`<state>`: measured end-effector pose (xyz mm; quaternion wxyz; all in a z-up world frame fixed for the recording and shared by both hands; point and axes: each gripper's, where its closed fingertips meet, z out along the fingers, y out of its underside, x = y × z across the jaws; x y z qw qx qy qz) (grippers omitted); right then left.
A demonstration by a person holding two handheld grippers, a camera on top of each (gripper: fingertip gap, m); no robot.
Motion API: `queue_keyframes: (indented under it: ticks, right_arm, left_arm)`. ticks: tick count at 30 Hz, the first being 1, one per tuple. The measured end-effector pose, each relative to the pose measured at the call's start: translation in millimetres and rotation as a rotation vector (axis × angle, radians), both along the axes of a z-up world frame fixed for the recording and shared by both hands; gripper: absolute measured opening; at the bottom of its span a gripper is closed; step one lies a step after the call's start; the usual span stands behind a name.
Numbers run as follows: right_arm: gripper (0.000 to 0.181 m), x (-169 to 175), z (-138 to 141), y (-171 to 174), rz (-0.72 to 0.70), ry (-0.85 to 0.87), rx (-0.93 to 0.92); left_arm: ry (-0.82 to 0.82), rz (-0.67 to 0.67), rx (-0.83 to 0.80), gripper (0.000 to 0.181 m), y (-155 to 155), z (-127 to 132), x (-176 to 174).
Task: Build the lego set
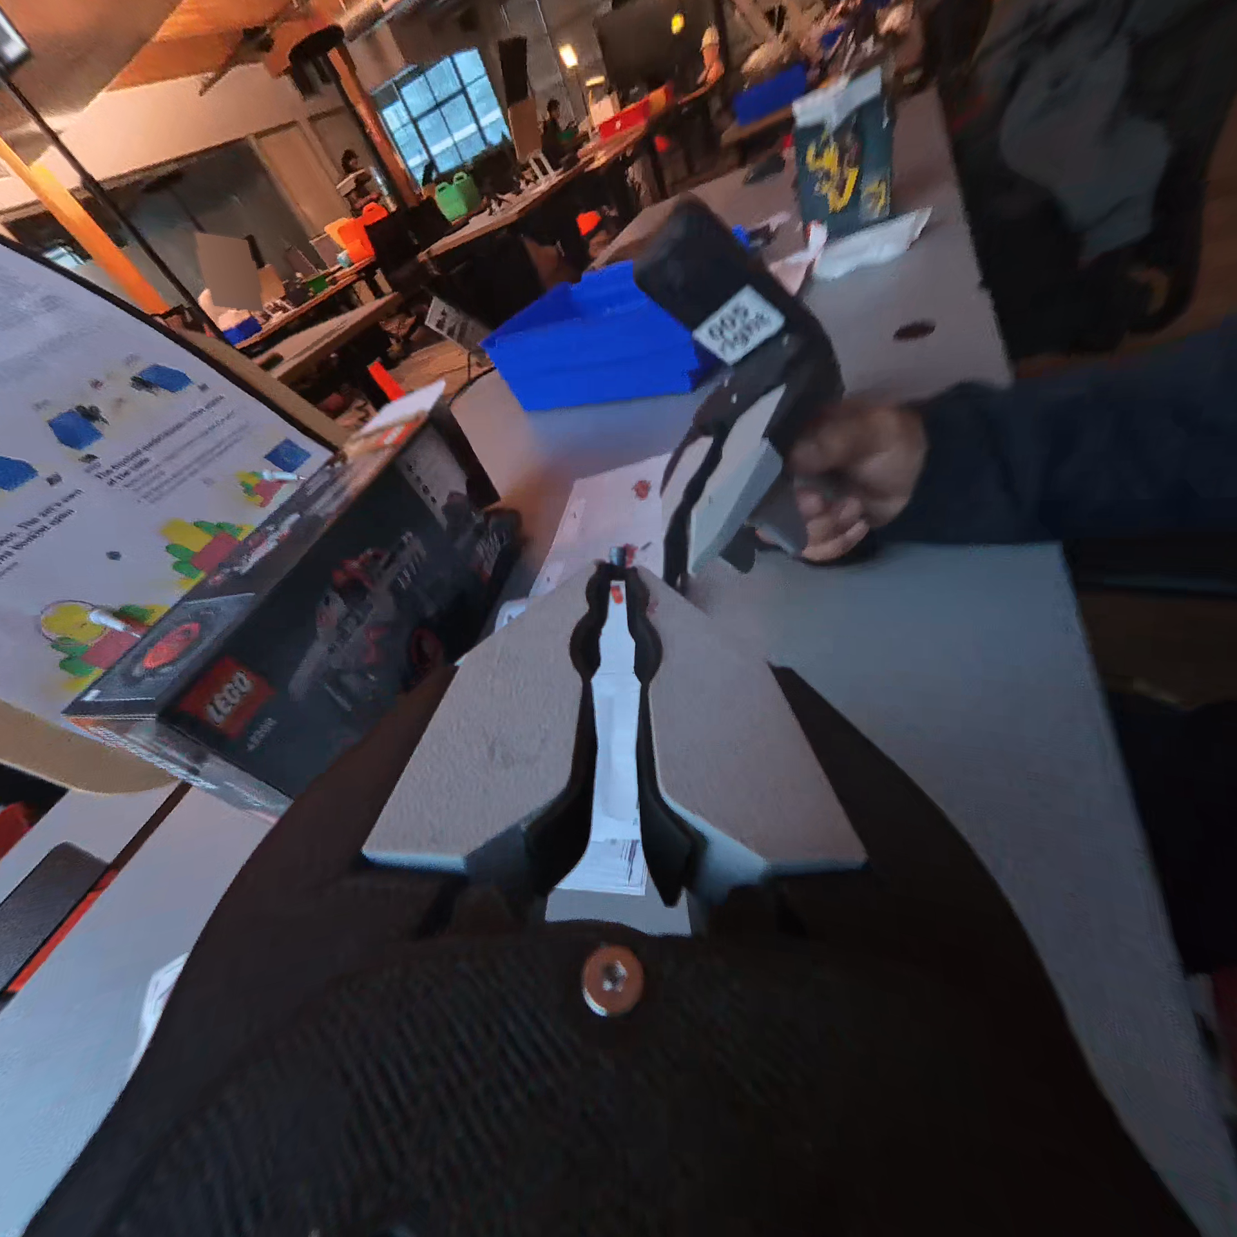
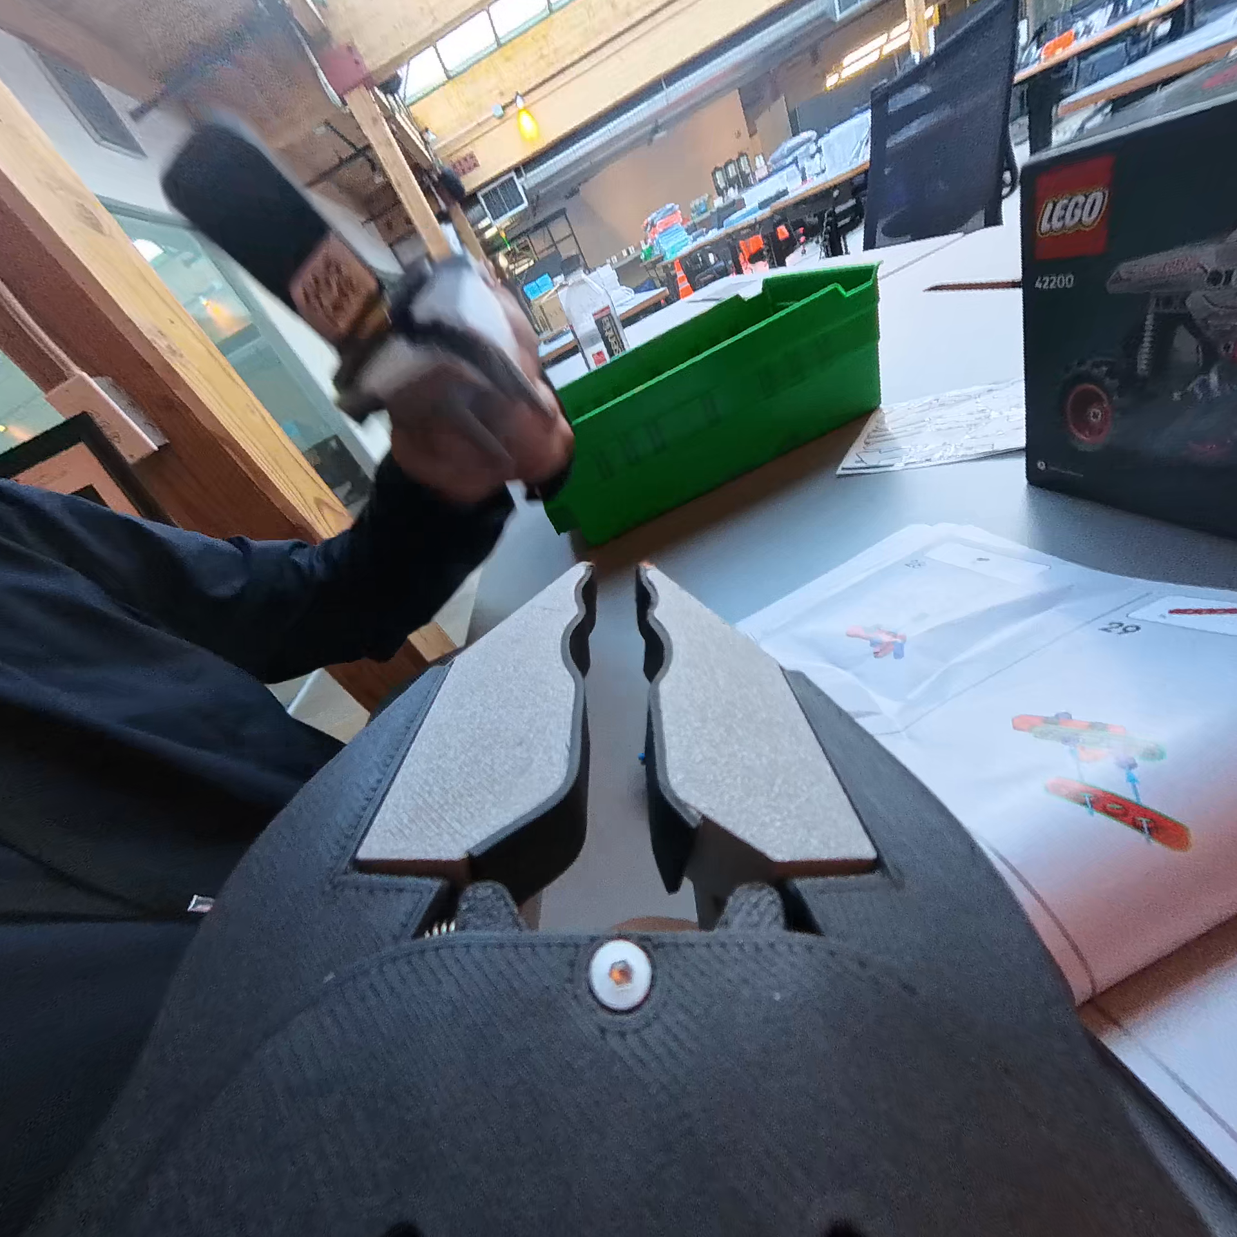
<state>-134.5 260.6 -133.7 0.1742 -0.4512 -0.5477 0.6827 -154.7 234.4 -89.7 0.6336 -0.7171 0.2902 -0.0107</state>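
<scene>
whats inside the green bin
Cannot tell from here. The right wrist view shows the green bin from low down, so only its outer wall and rim are visible. Nothing sticks up above the rim; the walls hide the floor and any small pieces.

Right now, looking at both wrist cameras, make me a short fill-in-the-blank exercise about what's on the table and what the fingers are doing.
1. The left gripper pinches a small grey piece at its tips, so it is ____.
2. The right gripper holds nothing; its fingers stand slightly ____.
3. The open bin in the right wrist view is coloured ____.
4. The instruction booklet beside the right gripper lies ____ on the table.

Missing words: shut; apart; green; open
</scene>
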Motion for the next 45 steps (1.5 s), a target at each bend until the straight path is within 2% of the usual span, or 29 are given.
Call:
queue_keyframes:
  ticks: [3, 5, 10, 17, 22, 31, 45]
  right_arm:
    - [0.009, -4, -8, -1, -0.009, -0.025, 0.037]
    - [0.009, -6, -12, -1, -0.019, -0.035, 0.072]
    - [0.008, -11, -10, 5, -0.051, -0.016, 0.093]
    - [0.008, -18, -16, 1, -0.031, -0.027, 0.13]
    - [0.009, -12, -16, -8, -0.006, -0.015, 0.157]
    - [0.004, -10, -14, 0, -0.064, -0.019, 0.16]
    - [0.005, -11, -20, -8, -0.028, -0.057, 0.156]
  left_arm:
    - [0.032, -0.012, -0.005, 0.002, 15, -32, 8]
    - [0.056, -0.009, 0.018, 0.002, 21, -42, 9]
    - [-0.001, -0.088, 0.047, 0.001, 9, -41, 25]
    - [-0.022, -0.068, -0.039, 0.001, 15, -62, 22]
    - [0.01, -0.049, -0.041, 0.001, 19, -70, 21]
    - [0.056, -0.02, 0.031, 0.002, 23, -68, 15]
    - [0.208, 0.03, 0.084, 0.002, 23, -70, 14]
